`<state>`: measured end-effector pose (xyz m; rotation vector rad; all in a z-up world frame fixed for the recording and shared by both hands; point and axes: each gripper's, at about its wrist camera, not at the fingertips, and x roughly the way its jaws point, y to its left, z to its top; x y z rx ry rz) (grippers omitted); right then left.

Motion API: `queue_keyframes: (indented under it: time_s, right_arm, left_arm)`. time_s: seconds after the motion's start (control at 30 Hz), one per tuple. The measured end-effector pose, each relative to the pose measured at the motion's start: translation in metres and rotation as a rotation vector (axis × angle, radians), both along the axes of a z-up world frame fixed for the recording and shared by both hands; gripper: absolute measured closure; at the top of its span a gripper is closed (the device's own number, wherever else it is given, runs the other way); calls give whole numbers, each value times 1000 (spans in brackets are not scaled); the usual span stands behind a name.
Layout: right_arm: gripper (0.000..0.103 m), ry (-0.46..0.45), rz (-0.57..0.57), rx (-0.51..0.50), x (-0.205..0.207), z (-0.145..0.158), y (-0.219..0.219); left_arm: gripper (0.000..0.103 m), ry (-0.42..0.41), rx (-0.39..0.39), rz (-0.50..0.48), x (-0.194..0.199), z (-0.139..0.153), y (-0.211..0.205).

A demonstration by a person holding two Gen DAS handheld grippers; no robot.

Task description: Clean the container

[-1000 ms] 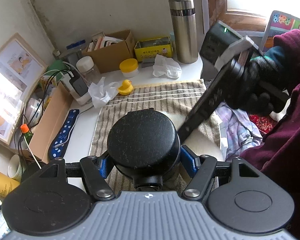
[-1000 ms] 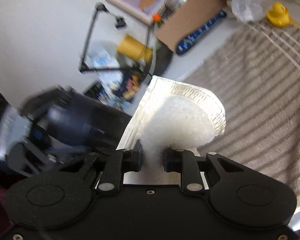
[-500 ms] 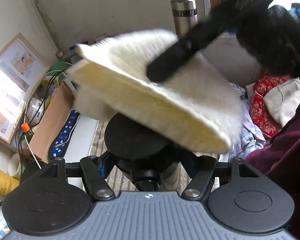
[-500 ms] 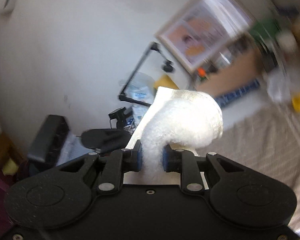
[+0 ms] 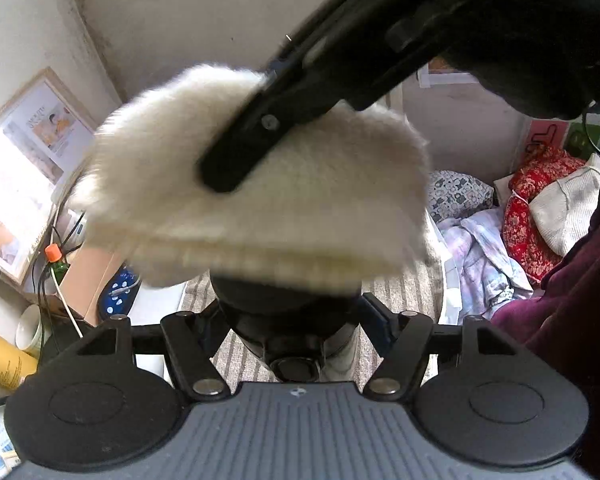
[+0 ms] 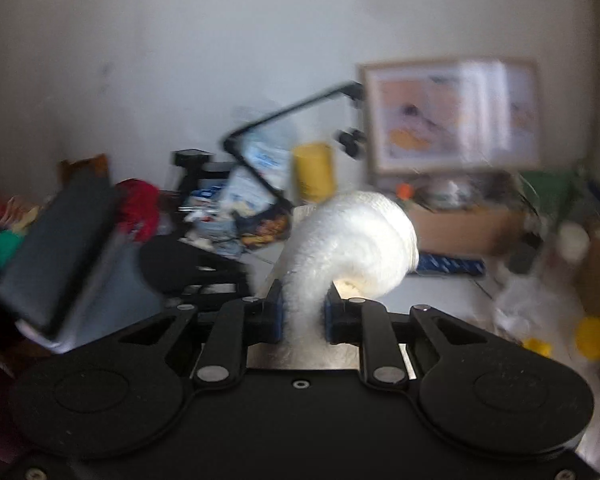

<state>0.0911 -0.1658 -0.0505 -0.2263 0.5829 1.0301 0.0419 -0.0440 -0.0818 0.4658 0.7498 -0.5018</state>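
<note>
Left gripper clamped on the black container, round, matte plastic, dusty, held over the striped towel near the tabletop's front edge. Fluffy white cloth, thick pile, folded with a yellowish ribbed edge, hangs just above the container; can't tell if they touch. Right gripper pinched shut on the cloth's bunched end, the rest curling over soft and limp. Looks like wiping is only about to start: no clean patch visible, whole surface left.
</note>
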Motion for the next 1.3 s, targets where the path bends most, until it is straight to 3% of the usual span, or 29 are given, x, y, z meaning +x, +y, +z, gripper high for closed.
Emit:
queue_keyframes:
  time_s: [0.1, 0.3, 0.57, 0.77, 1.0, 1.3]
  right_arm:
    - [85, 10, -14, -90, 16, -29, -7]
    - [85, 215, -26, -66, 23, -80, -34]
    - [85, 396, -62, -51, 31, -125, -52]
    - [85, 531, -119, 44, 46, -148, -69]
    - [85, 634, -171, 150, 63, -163, -81]
    - [85, 761, -207, 325, 79, -179, -92]
  left_arm:
    - [36, 6, -22, 25, 3, -2, 3]
    - [36, 26, -63, 89, 4, -14, 8]
    - [36, 77, -83, 157, 9, -40, 15]
    - [36, 104, -137, 217, 12, -50, 20]
    - [39, 77, -204, 303, 12, -47, 28]
    - [39, 38, -336, 382, 11, -2, 51]
